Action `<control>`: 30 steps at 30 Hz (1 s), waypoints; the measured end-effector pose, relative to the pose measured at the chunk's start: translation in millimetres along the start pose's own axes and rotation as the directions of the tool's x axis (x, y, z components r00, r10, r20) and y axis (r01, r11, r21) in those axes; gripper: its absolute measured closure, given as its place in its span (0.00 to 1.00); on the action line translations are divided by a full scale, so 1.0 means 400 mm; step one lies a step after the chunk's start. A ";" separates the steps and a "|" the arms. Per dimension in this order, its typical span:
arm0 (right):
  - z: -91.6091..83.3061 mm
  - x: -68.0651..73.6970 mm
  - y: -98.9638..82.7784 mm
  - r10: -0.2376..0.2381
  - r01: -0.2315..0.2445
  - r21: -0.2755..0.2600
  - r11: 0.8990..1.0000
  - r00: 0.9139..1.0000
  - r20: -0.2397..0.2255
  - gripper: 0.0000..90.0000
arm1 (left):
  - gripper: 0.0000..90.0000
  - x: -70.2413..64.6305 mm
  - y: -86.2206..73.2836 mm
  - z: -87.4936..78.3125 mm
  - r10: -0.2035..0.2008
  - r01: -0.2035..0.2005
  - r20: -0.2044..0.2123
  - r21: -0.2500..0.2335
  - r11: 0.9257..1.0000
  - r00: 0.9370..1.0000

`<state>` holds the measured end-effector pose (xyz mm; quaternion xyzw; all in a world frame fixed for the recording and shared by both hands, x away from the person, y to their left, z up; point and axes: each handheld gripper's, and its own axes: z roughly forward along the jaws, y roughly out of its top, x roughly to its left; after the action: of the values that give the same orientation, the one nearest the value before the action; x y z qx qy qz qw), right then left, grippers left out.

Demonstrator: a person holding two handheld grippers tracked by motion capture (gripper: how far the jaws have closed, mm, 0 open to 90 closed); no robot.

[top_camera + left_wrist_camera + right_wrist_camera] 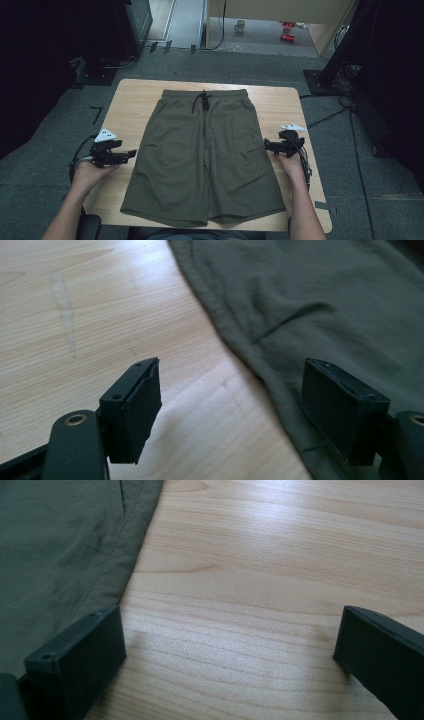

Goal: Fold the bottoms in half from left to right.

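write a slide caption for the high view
Olive shorts lie flat on a wooden table, with the open left gripper and right gripper at either side.

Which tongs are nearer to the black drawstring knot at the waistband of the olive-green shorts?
Right. The right tongs sit beside the shorts' right edge, higher up the table; the left tongs sit lower, farther from the black drawstring knot.

Place: a recording lab or studio.
Floor: grey carpet [50,165] is lying around the wooden desk [130,100].
Surroundings: black curtains [30,60] are hanging on both sides; cables [330,117] are trailing past the desk's right edge.
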<state>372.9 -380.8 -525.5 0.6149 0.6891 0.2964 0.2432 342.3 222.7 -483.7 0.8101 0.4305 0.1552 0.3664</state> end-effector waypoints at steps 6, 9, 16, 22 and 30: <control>0.000 0.001 0.000 -0.005 0.005 -0.001 1.000 1.000 -0.005 0.00 | 0.28 -0.027 -0.021 -0.022 0.044 -0.043 0.038 -0.025 0.999 0.998; 0.000 0.001 0.000 -0.003 0.003 -0.001 1.000 1.000 -0.005 0.00 | 0.29 -0.033 -0.027 -0.025 0.047 -0.046 0.055 -0.020 0.999 0.997; 0.000 0.001 0.000 -0.007 0.007 -0.003 1.000 1.000 -0.007 0.00 | 0.31 -0.057 -0.058 -0.033 0.059 -0.058 0.104 -0.009 0.998 0.993; 0.001 0.001 0.000 -0.006 0.006 -0.002 1.000 1.000 -0.005 0.00 | 0.31 -0.073 -0.093 -0.031 0.057 -0.060 0.135 0.014 0.998 0.989; -0.010 0.014 0.014 -0.033 0.033 0.002 0.999 0.999 -0.006 0.22 | 0.35 -0.105 -0.120 -0.022 0.162 -0.170 0.175 0.029 0.985 0.971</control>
<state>373.3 -375.3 -518.8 0.6028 0.7002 0.2935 0.2456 284.9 210.0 -510.1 0.8614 0.3314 0.1054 0.3703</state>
